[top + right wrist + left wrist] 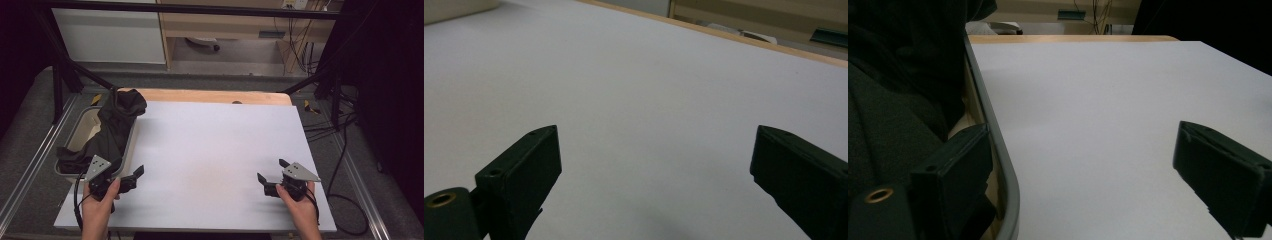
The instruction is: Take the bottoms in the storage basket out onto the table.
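High view: white table [210, 165] w/ wooden strip along far edge. Far left, grey bin [76, 131] hanging at table's left edge, dark cloth [112, 131] heaped in it, spilling over far rim and near-left corner. Left gripper [131, 172] low left, held in left hand [97, 207], grey plate on top, jaws spread wide, nothing between them. One jaw right at bin's near corner, just beside cloth; touching or not, can't tell. Other jaw over bare table. Right gripper [272, 171] low right in right hand [300, 202], well apart from bin, jaws also spread wide, nothing between, pointing across table toward left. Cable trailing from each.

Left gripper view: both black jaws rising from bottom, wide gap, bare white table [1108, 125] between. Left jaw hard against grey bin rim [998, 165], which curves up toward far side. Dark cloth [893, 100] piled left of rim, close beside left jaw, not pinched. Right jaw over table, clear of everything.

Right gripper view: two black jaws far apart, gripping nothing, white table [639, 100] stretching ahead. Wooden edge far right-top. Pale corner of bin [454, 9] top left, far off.
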Tool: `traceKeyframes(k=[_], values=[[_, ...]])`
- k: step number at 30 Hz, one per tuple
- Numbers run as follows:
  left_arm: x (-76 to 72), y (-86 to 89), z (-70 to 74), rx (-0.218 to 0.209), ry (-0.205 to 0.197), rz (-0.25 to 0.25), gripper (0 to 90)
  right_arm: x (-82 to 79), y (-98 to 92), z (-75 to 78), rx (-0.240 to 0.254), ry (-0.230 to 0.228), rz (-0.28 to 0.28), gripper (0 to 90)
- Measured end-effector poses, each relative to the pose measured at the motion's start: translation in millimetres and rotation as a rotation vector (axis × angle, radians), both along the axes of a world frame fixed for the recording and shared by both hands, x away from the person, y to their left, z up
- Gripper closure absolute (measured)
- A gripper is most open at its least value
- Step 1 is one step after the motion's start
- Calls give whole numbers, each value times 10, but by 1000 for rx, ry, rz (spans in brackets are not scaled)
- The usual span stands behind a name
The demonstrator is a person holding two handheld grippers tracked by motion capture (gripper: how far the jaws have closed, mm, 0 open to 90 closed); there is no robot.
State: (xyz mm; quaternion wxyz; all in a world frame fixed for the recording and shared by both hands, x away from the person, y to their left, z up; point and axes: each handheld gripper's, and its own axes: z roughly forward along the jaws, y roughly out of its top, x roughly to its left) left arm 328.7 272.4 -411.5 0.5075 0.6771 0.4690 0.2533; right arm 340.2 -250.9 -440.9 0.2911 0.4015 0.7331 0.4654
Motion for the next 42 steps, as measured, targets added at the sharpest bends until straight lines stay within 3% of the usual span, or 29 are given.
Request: traceKeyframes(k=[10, 12, 13, 14, 15, 18, 19, 24, 26, 31, 35, 37, 42], values=[[-14, 43, 39, -20, -12, 6, 84, 19, 48, 6, -21, 24, -3, 42], [-21, 55, 58, -20, -17, -5, 122, 6, 60, 8, -27, 23, -4, 39], [-32, 67, 95, 38, -29, -14, 121, -7, 67, 17, -34, 19, -7, 38], [-32, 67, 95, 38, -29, -14, 121, -7, 67, 17, -34, 19, -7, 38], [-46, 82, 131, 67, -53, -3, 123, -16, 73, 31, -39, 17, -14, 40], [-69, 129, 208, 33, -77, -29, 91, -26, 80, 36, -47, 15, -16, 41], [-77, 152, 242, 35, -92, -10, 89, -22, 81, 31, -50, 17, -16, 41], [-21, 193, 319, 33, -70, 22, 77, -9, 92, 28, -55, 18, -18, 41], [18, 214, 382, 14, -60, 27, 80, -25, 92, 32, -53, 19, -14, 40], [176, 278, 587, 101, -44, 33, 83, -39, 95, 39, -60, 16, -9, 39], [253, 333, 661, 97, -29, 25, 82, -29, 99, 34, -63, 18, -8, 39], [287, 452, 708, 127, -31, 37, 67, -35, 106, 37, -63, 21, -7, 39], [342, 647, 699, 74, -9, 71, 74, -46, 117, 40, -69, 21, -8, 39]])
